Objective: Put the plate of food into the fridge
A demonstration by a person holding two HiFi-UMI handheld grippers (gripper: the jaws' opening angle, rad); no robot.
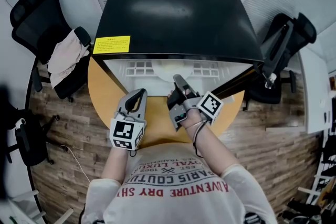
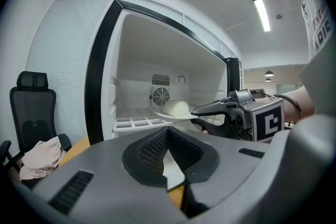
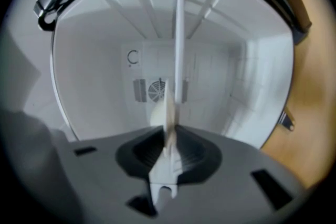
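Left gripper [image 2: 167, 135]: you held it over the tabletop [image 1: 157, 126], short of the open fridge [image 1: 178, 13], fingers together, nothing between them.
Right gripper [image 3: 169, 145]: just right of it, fingers apart, plate [image 2: 173, 116] rim between them.
Plate: lay on the fridge's white shelf [image 2: 136, 123], pale food [image 2: 176, 107] on it.

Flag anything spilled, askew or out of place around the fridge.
Nothing stands out. The plate is level inside the open fridge with the pale food mound on it, and nothing is spilled. The only untidy thing is a cloth heaped on the office chair beside the table.
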